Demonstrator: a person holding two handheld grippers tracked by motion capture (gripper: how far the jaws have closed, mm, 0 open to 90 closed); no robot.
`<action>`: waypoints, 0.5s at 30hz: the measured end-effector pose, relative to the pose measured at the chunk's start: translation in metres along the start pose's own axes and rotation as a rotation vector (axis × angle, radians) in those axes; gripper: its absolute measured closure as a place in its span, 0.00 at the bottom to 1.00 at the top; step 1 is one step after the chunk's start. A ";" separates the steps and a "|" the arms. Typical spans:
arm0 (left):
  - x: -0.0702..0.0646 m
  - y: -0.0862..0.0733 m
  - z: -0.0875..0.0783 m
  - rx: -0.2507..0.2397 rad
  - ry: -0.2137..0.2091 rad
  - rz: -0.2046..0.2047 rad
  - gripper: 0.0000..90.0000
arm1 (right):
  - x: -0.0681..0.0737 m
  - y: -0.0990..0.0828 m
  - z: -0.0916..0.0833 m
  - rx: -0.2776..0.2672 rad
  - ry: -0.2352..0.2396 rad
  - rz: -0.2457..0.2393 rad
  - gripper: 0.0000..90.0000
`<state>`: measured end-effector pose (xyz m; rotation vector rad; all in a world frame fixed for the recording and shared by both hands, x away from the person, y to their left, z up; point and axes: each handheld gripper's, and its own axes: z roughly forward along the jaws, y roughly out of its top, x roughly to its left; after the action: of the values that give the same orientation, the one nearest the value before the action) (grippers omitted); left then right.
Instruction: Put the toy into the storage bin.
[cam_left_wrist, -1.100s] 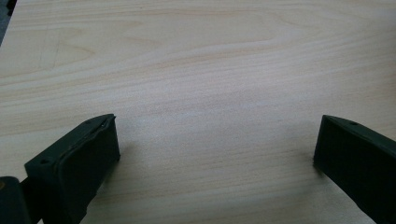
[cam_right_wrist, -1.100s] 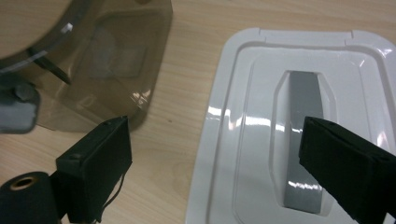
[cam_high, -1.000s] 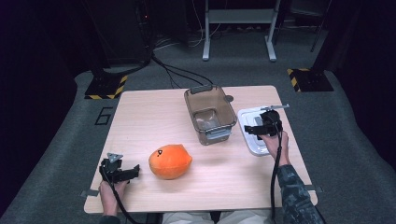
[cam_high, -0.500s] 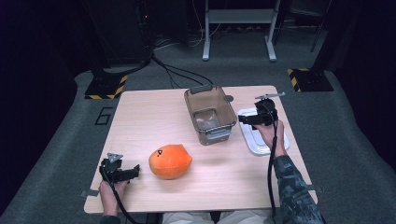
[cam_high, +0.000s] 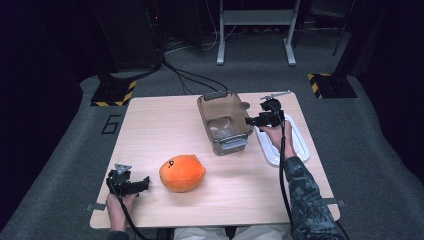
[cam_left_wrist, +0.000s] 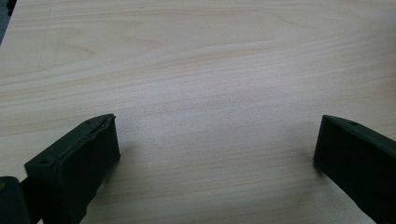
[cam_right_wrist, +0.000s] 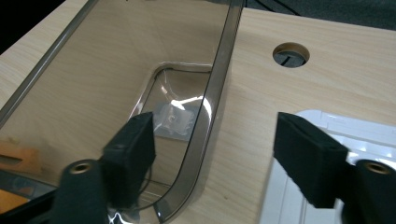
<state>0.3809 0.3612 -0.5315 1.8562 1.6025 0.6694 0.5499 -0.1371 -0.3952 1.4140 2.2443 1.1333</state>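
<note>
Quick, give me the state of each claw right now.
Left claw: open, holding nothing, over bare table.
Right claw: open, has just been closing, astride the bin wall, not yet gripping.

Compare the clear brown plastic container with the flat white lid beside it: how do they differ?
The clear brown plastic container is deep, see-through and open at the top; the flat white lid is shallow and opaque. The container stands near the table's middle, the lid at its right edge under the person's right hand. The container's wall lies between the right tool's jaws; the lid lies beside them. Both are rounded rectangles on the wooden table.
</note>
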 end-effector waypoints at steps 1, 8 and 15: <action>0.000 0.000 0.000 0.000 0.000 0.000 0.00 | 0.000 0.000 0.001 0.002 0.002 0.011 0.40; 0.000 0.000 -0.001 -0.013 -0.024 0.011 0.01 | 0.004 -0.006 0.007 0.014 -0.004 0.020 0.54; 0.003 0.005 -0.017 -0.064 -0.084 -0.026 0.01 | 0.007 -0.010 0.013 0.024 -0.013 0.012 0.68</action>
<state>0.3732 0.3656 -0.5157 1.7908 1.5309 0.6158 0.5469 -0.1270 -0.4100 1.4413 2.2506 1.1017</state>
